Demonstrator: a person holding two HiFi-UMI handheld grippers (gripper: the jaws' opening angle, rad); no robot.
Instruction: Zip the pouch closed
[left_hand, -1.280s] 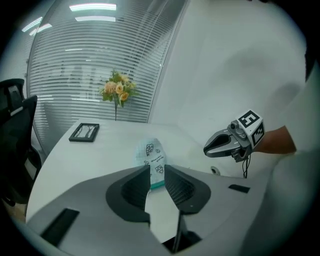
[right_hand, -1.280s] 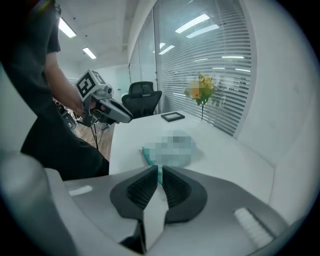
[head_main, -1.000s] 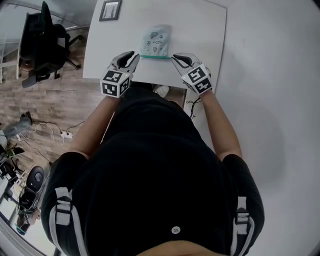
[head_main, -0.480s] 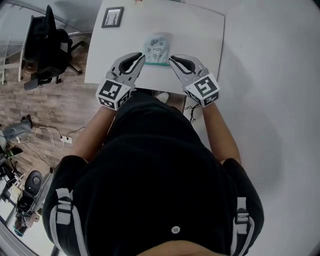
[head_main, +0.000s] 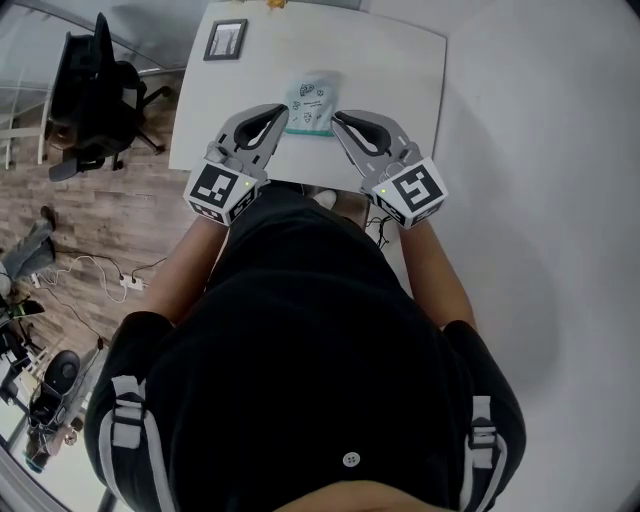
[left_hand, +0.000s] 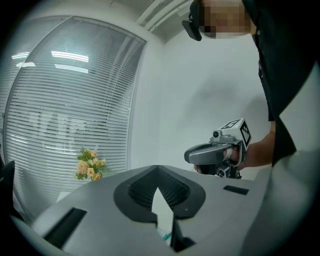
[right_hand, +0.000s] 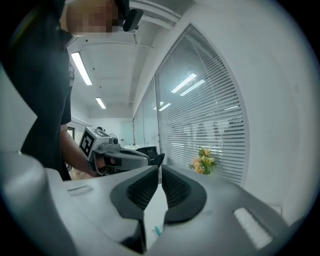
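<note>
Both tools have come up off the white worktop (head_main: 400, 70) since a second ago, while the pale, printed plastic pouch (head_main: 310, 103), green zip strip along its near edge, lies flat where it was, close to the worktop's front edge, between and just beyond the two tips. On the left tool (head_main: 284, 113) the jaws have just been closing and now meet at the tips with nothing between them. On the right tool (head_main: 337, 119) the jaws stand drawn to a thin slit, likewise empty, clear of the pouch and facing the left tool across it.
</note>
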